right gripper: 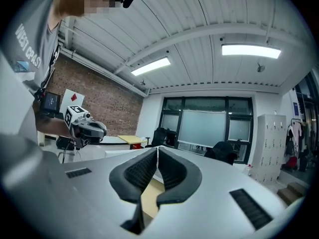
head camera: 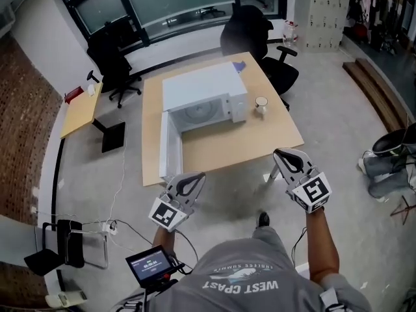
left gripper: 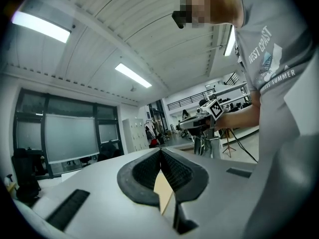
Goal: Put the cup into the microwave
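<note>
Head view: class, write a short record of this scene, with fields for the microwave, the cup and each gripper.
microwave: white, on the table
door: open, swung out toward the near table edge
cup: upright on the table, right of the microwave, outside it
left gripper: shut, empty, short of the table
right gripper: shut, empty, short of the table

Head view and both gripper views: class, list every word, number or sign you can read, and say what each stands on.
"WEST COAST": shirt, large print.
"ENDLESS SUMMER": same shirt, smaller print beside the large.
Screen: shows digits, too small to read.
Marker cubes: black-and-white square patterns only, no words.
Nothing else bears readable text.
</note>
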